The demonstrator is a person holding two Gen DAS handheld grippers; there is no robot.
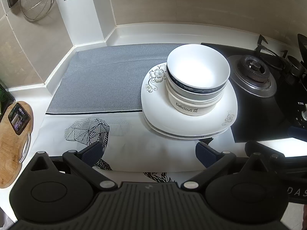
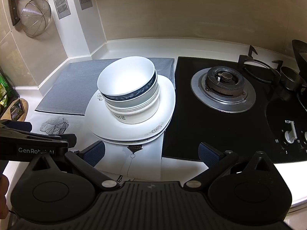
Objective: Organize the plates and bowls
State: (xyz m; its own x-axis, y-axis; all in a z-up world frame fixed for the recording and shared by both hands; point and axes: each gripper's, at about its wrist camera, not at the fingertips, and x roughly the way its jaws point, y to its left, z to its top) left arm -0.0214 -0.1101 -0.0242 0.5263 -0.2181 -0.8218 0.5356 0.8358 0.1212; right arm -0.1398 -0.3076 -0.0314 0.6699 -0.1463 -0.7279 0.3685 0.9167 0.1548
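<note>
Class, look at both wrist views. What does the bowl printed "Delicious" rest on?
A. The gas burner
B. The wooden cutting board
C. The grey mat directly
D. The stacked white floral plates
D: the "Delicious" bowl sits on the stacked white floral plates, with the blue-banded bowl nested on top.

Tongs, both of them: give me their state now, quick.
Left tongs: open, holding nothing.
Right tongs: open, holding nothing.
</note>
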